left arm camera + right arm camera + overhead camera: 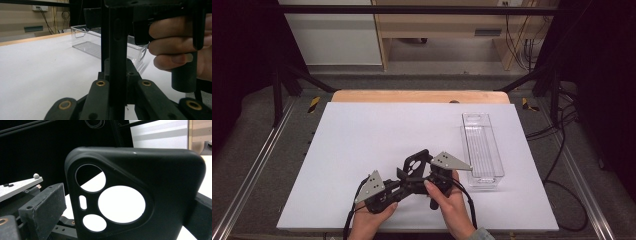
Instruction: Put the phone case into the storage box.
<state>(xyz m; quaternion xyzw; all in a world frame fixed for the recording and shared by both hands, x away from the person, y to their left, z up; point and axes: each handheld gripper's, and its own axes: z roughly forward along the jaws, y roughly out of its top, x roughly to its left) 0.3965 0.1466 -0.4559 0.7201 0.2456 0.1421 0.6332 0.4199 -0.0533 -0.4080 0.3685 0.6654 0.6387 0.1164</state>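
holding a black phone case [417, 162] between them, the two hand-held grippers meet low over the near middle of the white bench [362, 135]. the left hand-held gripper [399, 182] is clenched on the case: in the left gripper view its jaws stand pressed against the thin edge [117, 50] of it, which rises straight up between them. the right hand-held gripper [432, 177] sits just beside the case, and in the right gripper view the case [155, 185] stands between its two jaws with its camera cut-outs facing the lens; whether the pads actually press on it i cannot tell, since the contact is hidden behind the case.

a clear plastic tray [482, 145] lies empty on the right side of the bench, near the right hand [454, 197], and looks like the likely place for the case.

the risk here seems to be the hand-over. the case is soft and thin, so if one hand-held gripper lets go before the other has a firm hold, it could tip or drop onto the bench. pulling both ways at once could bend it or twist it out of the jaws, and a grip so near the edge may slip.
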